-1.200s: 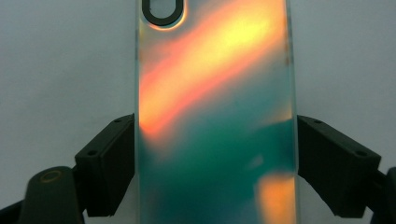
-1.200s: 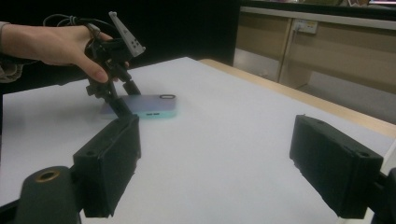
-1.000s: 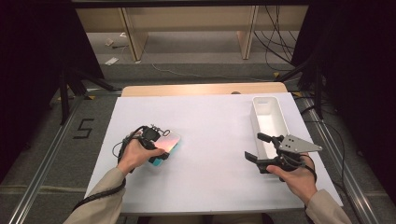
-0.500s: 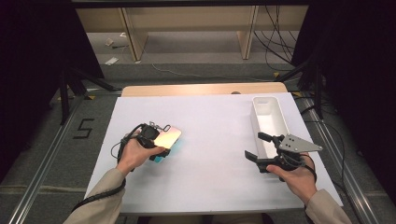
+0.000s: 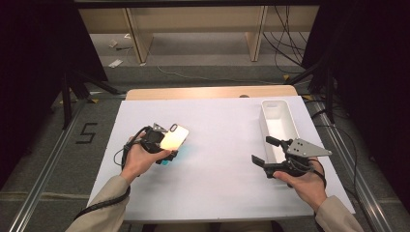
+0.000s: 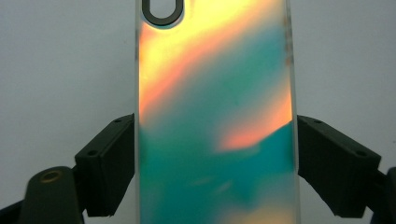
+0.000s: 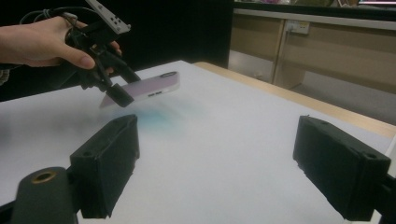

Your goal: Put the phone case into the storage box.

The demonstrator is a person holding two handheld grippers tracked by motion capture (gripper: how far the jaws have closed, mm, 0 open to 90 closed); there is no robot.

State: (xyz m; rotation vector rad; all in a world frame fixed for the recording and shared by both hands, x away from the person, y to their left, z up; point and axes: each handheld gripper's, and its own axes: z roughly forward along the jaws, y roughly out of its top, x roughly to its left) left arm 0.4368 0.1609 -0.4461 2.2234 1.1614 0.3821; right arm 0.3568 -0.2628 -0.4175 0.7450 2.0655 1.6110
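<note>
One white table (image 5: 212, 193) is seen across the middle of the high view. One long white tray (image 5: 285, 129) lies at its right of centre, empty as far as can be seen.

Two grippers are counted. The right gripper (image 5: 265, 151) is held at the lower right of the high view, just beside the near end of the tray; in the right gripper view its jaws stand wide apart with nothing but bare table between them. The left gripper (image 5: 164, 151) is held at the left of centre in the high view, and its jaws are closed on the two long edges of the phone case (image 6: 215, 121), at its lower half, as is shown in the left gripper view.

One phone case is counted, iridescent in orange, yellow and teal, with a camera cut-out (image 6: 161, 10) at the top of the left gripper view. In the right gripper view (image 7: 148, 87), at the upper left, it is seen lifted clear of the table and tilted, its far end higher.

The case is judged to be light, thin and somewhat flexible, with a glossy and probably slippery back. A hold across the long edges is judged soundest, since the rims are stiffer than the flat back; a hard squeeze could bow it, and a loose one could let it slide out.
</note>
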